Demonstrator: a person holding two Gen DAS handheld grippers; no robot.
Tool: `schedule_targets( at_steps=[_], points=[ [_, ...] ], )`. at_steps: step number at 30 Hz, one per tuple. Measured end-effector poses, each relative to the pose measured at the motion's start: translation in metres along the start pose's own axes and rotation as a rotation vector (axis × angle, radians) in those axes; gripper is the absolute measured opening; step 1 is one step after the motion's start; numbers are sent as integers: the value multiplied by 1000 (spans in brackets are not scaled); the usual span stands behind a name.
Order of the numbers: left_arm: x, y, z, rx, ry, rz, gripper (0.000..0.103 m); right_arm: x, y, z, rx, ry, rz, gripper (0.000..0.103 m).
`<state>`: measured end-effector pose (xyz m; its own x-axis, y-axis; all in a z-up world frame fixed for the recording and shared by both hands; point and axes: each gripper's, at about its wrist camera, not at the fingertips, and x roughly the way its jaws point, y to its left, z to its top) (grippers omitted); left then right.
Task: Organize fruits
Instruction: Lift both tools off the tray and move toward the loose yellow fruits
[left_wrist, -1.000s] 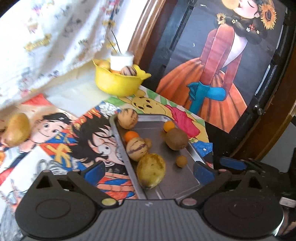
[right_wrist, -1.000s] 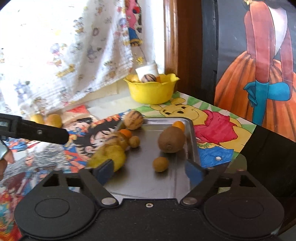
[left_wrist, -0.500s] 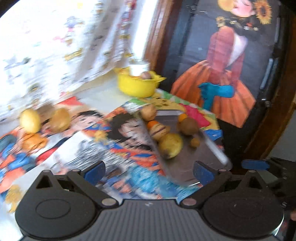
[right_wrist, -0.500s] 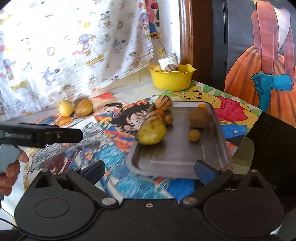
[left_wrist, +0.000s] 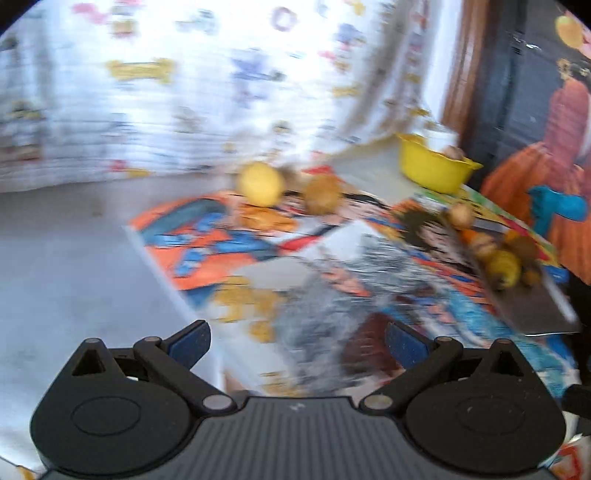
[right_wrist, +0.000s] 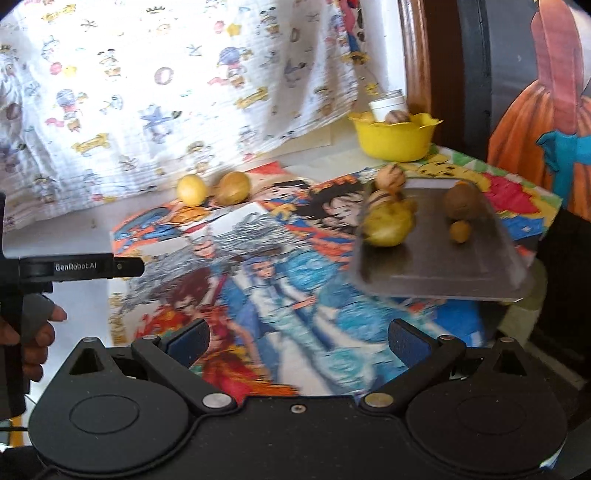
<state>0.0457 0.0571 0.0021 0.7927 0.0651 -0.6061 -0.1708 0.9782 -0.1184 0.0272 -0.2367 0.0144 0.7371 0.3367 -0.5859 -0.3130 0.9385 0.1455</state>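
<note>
A metal tray (right_wrist: 436, 269) holds several fruits: a yellow-green one (right_wrist: 388, 223), a brown one (right_wrist: 461, 201) and a small orange one (right_wrist: 460, 232). The tray shows at the far right in the blurred left wrist view (left_wrist: 535, 306). Two loose fruits, a yellow one (right_wrist: 191, 190) and a tan one (right_wrist: 232, 192), lie by the curtain; they also show in the left wrist view (left_wrist: 260, 183) (left_wrist: 321, 194). My left gripper (left_wrist: 295, 338) is open and empty. My right gripper (right_wrist: 299, 338) is open and empty, well back from the tray.
A yellow bowl (right_wrist: 395, 138) with fruit and a white cup stands at the back right. Cartoon posters (right_wrist: 258, 277) cover the table. A patterned curtain (right_wrist: 166, 85) hangs behind. The left hand-held gripper (right_wrist: 74, 267) shows at the left edge of the right wrist view.
Both grippers have pulled back from the tray. The left one has swung left toward the two loose fruits; its view is now motion-blurred.
</note>
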Motion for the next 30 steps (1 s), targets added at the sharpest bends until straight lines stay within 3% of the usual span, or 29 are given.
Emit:
schedule_targets(
  at_steps=[5,10,13,19,24,30],
  points=[
    [-5,32,0,17,-45,105,103,9,11,1,-26,-1,60,103],
    [2,54,23,57,-88,119,103,19,21,23,-150,1,90,103],
    [7,56,39,146,-133,81,103,24,29,41,-268,-10,100,103],
    [25,42,64,415,-276,19,103,45,41,85,-465,-51,115,102],
    [50,31,76,578,-295,-25,103,78,35,128,-394,-33,156,102],
    [80,32,85,647,-239,-99,103,137,20,167,-212,37,184,102]
  ],
)
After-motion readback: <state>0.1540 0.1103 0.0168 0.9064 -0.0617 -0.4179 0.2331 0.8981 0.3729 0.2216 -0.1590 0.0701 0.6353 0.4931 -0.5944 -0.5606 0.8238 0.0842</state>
